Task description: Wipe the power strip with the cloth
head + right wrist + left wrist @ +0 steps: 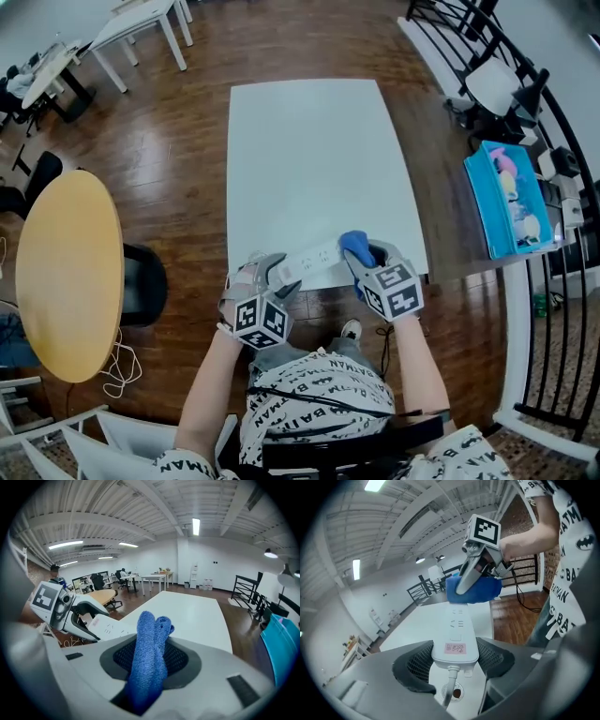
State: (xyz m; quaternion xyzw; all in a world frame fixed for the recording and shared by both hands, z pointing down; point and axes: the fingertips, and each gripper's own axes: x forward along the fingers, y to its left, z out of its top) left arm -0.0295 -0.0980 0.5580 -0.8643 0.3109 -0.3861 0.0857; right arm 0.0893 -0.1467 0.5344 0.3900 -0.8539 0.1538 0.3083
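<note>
A white power strip (314,258) lies along the near edge of the white table (309,159). My left gripper (281,277) is shut on its cable end, and both pads press its sides in the left gripper view, where the power strip (454,630) carries a pink label. My right gripper (361,258) is shut on a folded blue cloth (354,246). The cloth (476,590) rests on the far end of the strip. In the right gripper view the cloth (150,653) stands up between the jaws, with the strip (110,627) off to the left.
The strip's white cable (450,686) hangs off the table edge towards me. A round wooden table (66,272) and a black chair (141,281) stand at the left. A blue bin (506,197) and a black railing (553,281) are at the right.
</note>
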